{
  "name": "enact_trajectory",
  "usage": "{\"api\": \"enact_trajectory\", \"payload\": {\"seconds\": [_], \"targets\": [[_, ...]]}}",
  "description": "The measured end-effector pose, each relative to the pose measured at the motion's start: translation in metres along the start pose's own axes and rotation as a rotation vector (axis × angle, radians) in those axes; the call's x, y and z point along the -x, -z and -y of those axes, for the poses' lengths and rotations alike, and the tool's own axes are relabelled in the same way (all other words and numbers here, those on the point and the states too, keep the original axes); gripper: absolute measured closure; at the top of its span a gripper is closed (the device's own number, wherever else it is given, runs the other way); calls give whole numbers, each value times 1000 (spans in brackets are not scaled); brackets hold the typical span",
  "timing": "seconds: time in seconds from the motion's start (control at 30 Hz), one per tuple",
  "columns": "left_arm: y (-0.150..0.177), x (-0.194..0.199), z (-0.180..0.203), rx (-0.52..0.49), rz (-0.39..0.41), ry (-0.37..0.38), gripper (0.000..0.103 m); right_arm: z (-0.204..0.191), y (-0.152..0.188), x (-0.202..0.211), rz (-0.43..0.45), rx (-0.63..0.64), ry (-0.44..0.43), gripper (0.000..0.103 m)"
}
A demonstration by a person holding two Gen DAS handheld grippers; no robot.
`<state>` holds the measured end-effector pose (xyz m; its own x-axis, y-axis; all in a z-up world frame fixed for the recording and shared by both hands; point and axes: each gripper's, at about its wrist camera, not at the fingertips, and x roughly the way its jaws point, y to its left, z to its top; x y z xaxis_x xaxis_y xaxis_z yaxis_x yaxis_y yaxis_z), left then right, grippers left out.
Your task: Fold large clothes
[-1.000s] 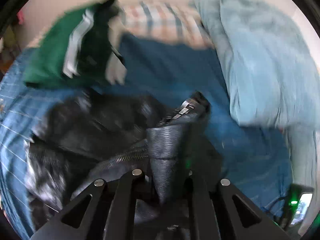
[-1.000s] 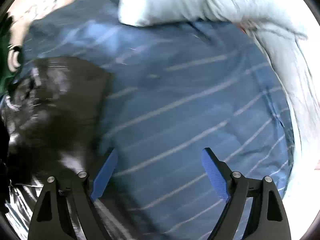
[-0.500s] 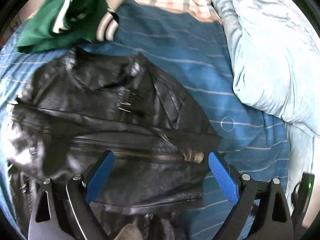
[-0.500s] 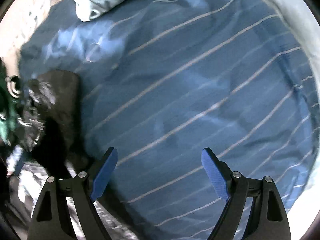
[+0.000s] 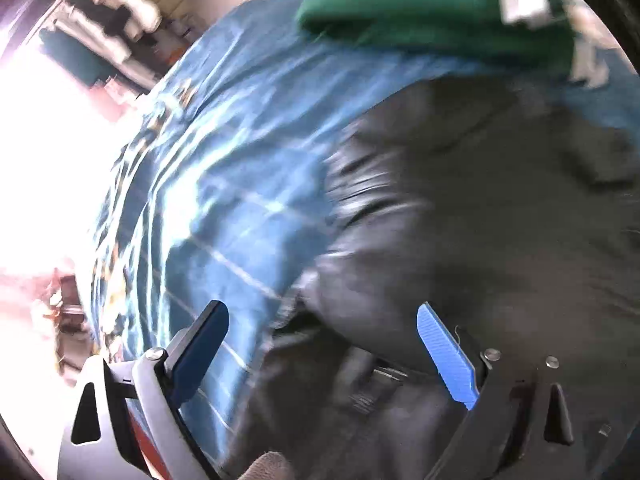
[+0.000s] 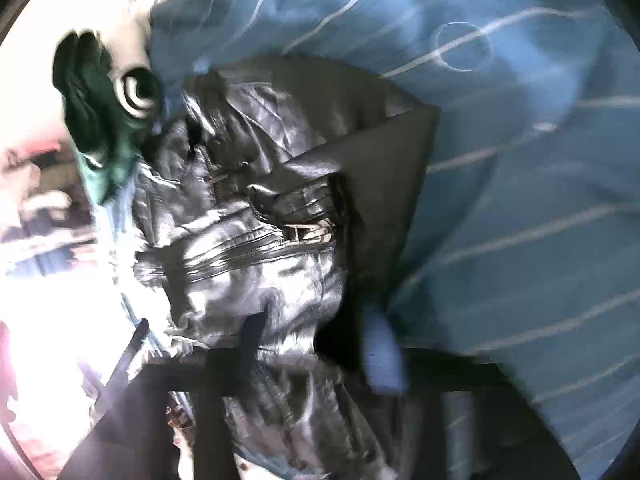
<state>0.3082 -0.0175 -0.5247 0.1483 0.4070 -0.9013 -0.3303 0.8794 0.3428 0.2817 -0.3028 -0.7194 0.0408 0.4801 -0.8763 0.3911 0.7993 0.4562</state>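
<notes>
I see one black jacket lying on the bed, spread from centre toward 7 o'clock in my right view, its zipper and buckle readable but the lower hem smeared by blur. In my left view the jacket fills 3 to 5 o'clock, so blurred I can't make out seams. One green garment sits at 1 o'clock, cut off by the frame edge. My left gripper has its two blue fingers spread wide, released, over the jacket's edge. My right gripper is badly blurred; its two fingers look parted over the jacket, touching nothing I can confirm. Room clutter at 10 o'clock is washed out by glare.
</notes>
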Motion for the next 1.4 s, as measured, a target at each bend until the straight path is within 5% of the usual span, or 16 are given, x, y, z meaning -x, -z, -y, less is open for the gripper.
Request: {"api": "enact_trajectory", "payload": {"seconds": [0.1, 0.23, 0.4, 0.53, 0.7, 0.8, 1.03, 1.13, 1.23, 1.4], "targets": [[-2, -31, -6, 44, -38, 31, 1, 0, -4, -15, 18, 25, 101, 82], [9, -18, -5, 22, -7, 6, 0, 6, -3, -17, 5, -19, 141, 81], [38, 28, -23, 27, 31, -31, 0, -4, 24, 30, 24, 60, 154, 51], [57, 19, -23, -41, 21, -124, 0, -3, 54, 32, -38, 123, 184, 49], [45, -31, -10, -54, -32, -155, 0, 5, 69, -20, -152, 134, 208, 49], [35, -43, 0, -69, -15, -179, 0, 11, 68, -41, -124, 116, 224, 54], [33, -43, -9, -40, -17, -99, 0, 36, 73, -41, -24, -29, 259, 58], [31, -49, -15, -19, -34, -55, 0, 31, 69, -48, -70, -15, 304, 57], [30, -54, -21, 9, -44, -4, 0, 29, 74, -38, -101, -32, 252, 57], [39, -55, -25, 66, 11, 39, 0, 38, 121, -22, -172, -23, 220, 55]]}}
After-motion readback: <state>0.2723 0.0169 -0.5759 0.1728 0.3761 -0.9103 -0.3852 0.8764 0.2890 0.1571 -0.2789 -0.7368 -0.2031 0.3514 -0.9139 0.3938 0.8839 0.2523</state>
